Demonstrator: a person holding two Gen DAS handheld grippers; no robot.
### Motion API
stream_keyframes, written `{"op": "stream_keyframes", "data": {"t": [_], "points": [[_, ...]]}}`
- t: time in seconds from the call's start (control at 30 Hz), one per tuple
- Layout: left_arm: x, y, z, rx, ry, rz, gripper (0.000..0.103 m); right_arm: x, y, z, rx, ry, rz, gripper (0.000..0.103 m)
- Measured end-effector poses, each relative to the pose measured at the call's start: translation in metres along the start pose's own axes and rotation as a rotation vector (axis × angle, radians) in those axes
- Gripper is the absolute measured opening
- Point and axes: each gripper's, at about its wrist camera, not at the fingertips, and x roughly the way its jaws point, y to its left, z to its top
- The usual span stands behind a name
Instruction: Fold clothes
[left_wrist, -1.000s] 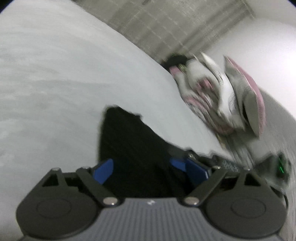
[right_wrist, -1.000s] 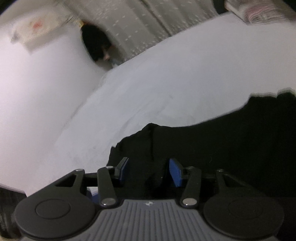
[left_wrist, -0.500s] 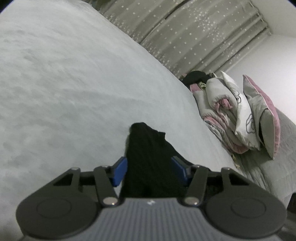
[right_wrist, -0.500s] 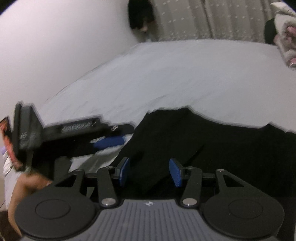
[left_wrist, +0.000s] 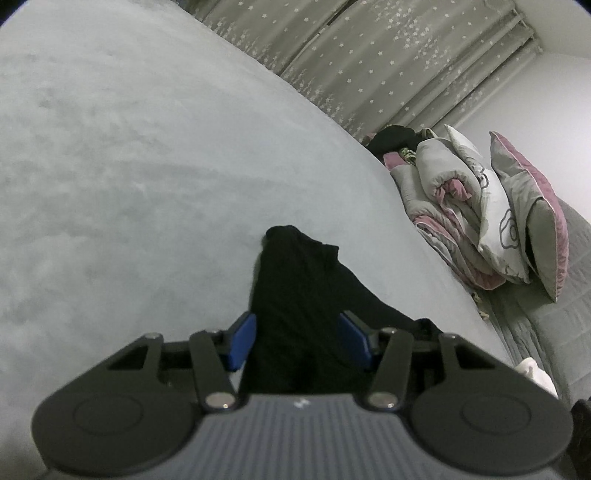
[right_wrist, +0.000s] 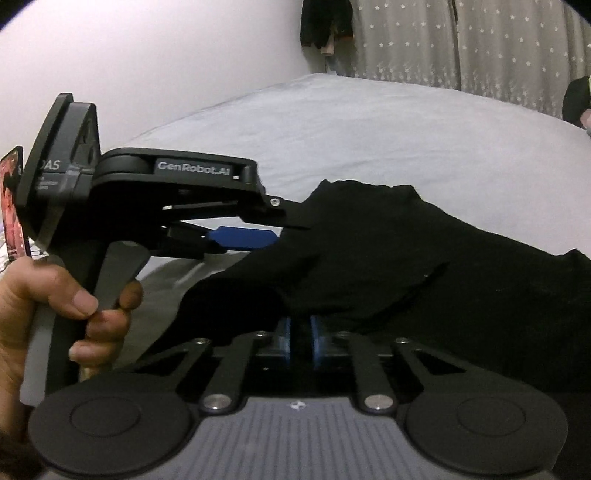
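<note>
Black garment on grey bed; starred curtains.

Right tool pinches black garment; left tool beside.

Black garment on pale grey bed — star-dotted grey curtains, pink-and-grey pillows, blue-padded tongs.

Pale grey bed: black garment spread on it; folded quilts, pillows at edge.
</note>
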Motion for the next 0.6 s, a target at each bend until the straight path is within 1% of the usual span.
{"op": "stream_keyframes", "data": {"t": [0.1, 0.27, 0.33, 0.4, 0.5, 0.57, 0.6], "points": [[-0.001, -0.002, 0.0, 0.005, 0.0, 0.004, 0.051, -0.01, -0.001, 0.001, -0.013, -0.011, 0.01, 0.009], [-0.001, -0.005, 0.0, 0.009, 0.001, 0.006, 0.051, -0.027, 0.0, 0.001, -0.075, -0.026, 0.019, 0.008], [0.0, -0.005, 0.0, 0.008, 0.0, 0.012, 0.051, -0.029, -0.001, -0.001, -0.092, -0.015, 0.022, 0.008], [0.0, -0.006, 0.0, 0.008, -0.003, 0.016, 0.051, -0.027, -0.005, -0.005, -0.1, 0.014, 0.019, 0.008], [-0.003, -0.009, 0.001, 0.013, -0.011, 0.006, 0.051, -0.025, -0.013, -0.008, -0.087, 0.046, 0.012, 0.008], [-0.004, -0.01, 0.001, 0.016, -0.017, 0.0, 0.051, -0.029, -0.021, -0.008, -0.05, 0.041, 0.012, 0.008], [-0.005, -0.011, 0.001, 0.017, -0.02, -0.003, 0.051, -0.031, -0.026, -0.007, -0.028, 0.035, 0.012, 0.011]]}}
